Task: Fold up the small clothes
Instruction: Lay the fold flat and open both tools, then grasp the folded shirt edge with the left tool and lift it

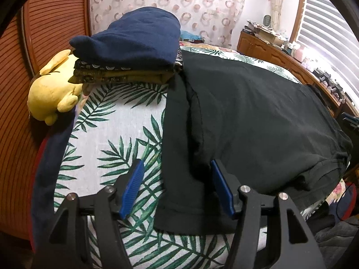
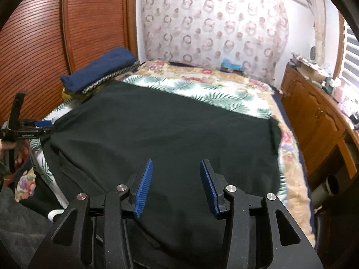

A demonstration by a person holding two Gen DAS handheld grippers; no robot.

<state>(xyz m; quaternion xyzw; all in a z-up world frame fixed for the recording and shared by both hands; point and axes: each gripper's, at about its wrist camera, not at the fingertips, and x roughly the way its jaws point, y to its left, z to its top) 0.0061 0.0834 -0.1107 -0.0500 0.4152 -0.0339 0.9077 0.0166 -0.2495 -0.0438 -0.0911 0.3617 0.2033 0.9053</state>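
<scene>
Both grippers stood with jaws apart, holding nothing; the left gripper (image 1: 177, 186) hovered over the black garment's (image 1: 258, 121) near edge, the right gripper (image 2: 176, 187) over its middle; the garment lay spread flat on the leaf-print sheet (image 1: 116, 123), beside a stack of folded clothes (image 1: 130, 47) and a yellow plush toy (image 1: 53, 89).

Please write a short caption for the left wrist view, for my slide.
Open left gripper hovering over the edge of a black garment spread on the palm-print bed cover.
</scene>
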